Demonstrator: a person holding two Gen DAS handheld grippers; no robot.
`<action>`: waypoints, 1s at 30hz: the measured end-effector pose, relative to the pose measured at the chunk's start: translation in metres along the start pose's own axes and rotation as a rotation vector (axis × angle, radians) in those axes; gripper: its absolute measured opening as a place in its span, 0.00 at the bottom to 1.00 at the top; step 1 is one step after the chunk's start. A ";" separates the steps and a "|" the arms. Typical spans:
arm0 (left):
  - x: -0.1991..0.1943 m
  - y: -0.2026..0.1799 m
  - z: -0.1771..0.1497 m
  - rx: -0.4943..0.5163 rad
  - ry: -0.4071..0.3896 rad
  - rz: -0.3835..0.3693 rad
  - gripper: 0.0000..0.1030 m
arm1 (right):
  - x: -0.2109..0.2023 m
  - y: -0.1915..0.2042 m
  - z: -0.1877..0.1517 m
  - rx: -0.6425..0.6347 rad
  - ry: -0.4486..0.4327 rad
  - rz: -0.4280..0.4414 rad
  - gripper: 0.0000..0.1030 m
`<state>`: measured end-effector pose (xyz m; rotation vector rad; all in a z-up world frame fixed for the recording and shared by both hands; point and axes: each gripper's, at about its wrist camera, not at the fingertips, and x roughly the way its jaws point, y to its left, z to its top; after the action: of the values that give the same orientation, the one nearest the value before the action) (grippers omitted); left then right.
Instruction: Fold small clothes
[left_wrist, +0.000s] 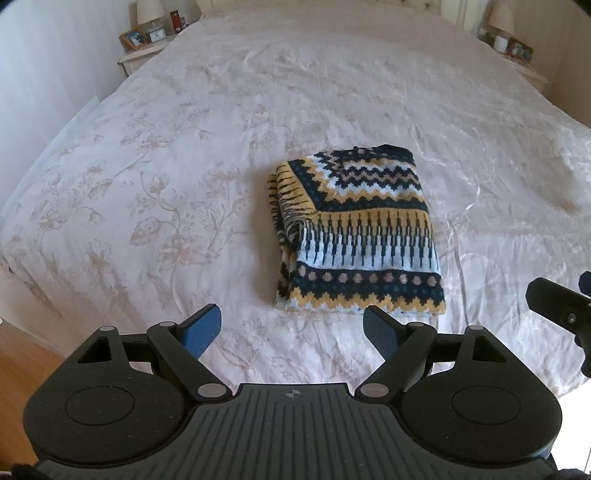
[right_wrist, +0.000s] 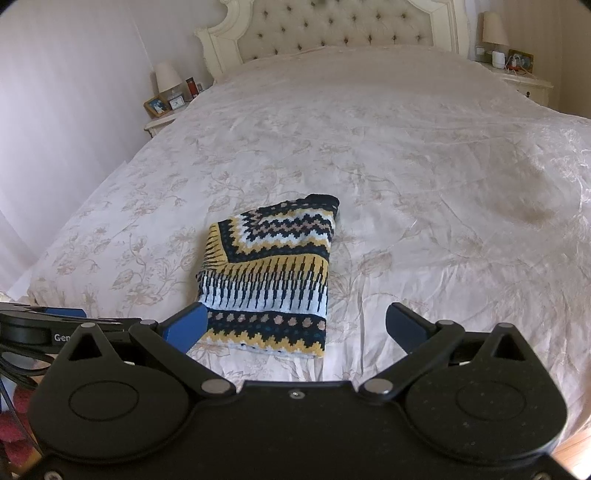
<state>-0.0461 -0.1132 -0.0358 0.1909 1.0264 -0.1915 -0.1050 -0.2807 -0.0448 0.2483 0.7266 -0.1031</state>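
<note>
Both tools, left tool (left_wrist: 291, 328) and right tool (right_wrist: 295, 325), gape empty before the folded sweater's (left_wrist: 354, 229) near edge.

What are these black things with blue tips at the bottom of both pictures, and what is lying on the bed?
They are hand-held tongs; a person carries one in each hand, with a camera on each looking forward along its fingers. One picture comes from the left tongs, the other from the right tongs. Both stand open and hold nothing. On the bed, with its pale flowered cover, lies one knitted garment, patterned in navy, yellow and light blue, already folded into a rectangle. Bedside tables with lamps stand at the far end.
</note>
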 end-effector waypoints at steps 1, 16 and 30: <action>0.000 0.000 0.000 0.000 0.001 -0.001 0.82 | 0.000 0.000 0.000 0.000 0.000 0.000 0.99; 0.001 -0.001 0.002 -0.001 0.006 0.003 0.82 | 0.003 0.000 0.004 0.001 0.003 0.009 0.99; 0.007 -0.002 0.003 0.000 0.019 0.004 0.82 | 0.009 -0.004 0.008 -0.001 0.018 0.028 0.99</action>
<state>-0.0404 -0.1169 -0.0404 0.1951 1.0453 -0.1857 -0.0938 -0.2867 -0.0462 0.2587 0.7405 -0.0738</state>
